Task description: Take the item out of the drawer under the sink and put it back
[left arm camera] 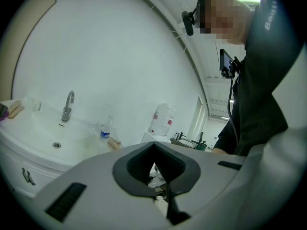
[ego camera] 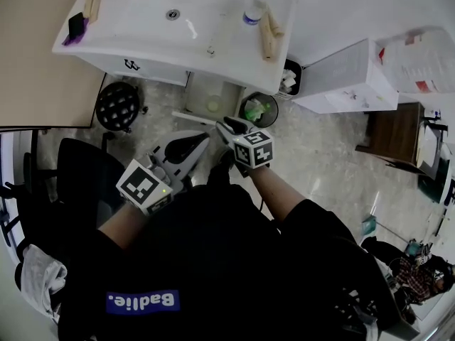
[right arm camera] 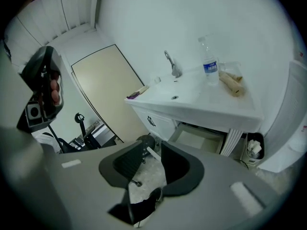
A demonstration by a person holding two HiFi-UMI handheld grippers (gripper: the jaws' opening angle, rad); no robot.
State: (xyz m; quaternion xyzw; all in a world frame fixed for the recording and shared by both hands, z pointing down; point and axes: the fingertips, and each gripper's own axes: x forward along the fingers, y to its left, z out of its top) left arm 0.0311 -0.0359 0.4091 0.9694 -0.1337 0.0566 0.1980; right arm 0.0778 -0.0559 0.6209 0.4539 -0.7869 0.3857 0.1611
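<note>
Under the white sink [ego camera: 142,42] the drawer [ego camera: 201,91] stands open — right gripper [right arm camera: 152,148] spread, empty — left gripper [left arm camera: 153,146] clenched on nothing.

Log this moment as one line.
drawer: open under sink | right tool: open, empty, just short of drawer | left tool: shut, empty, held back

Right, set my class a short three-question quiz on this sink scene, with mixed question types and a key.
1. True or false: the drawer under the sink stands open.
2. Multiple choice: the right tool is A) shut on a cup, B) open with nothing between its pads, C) shut on a brush.
3. Fill in: in the head view, the water bottle stands on the sink's ___ side.
Key: 1 true; 2 B; 3 right.
</note>
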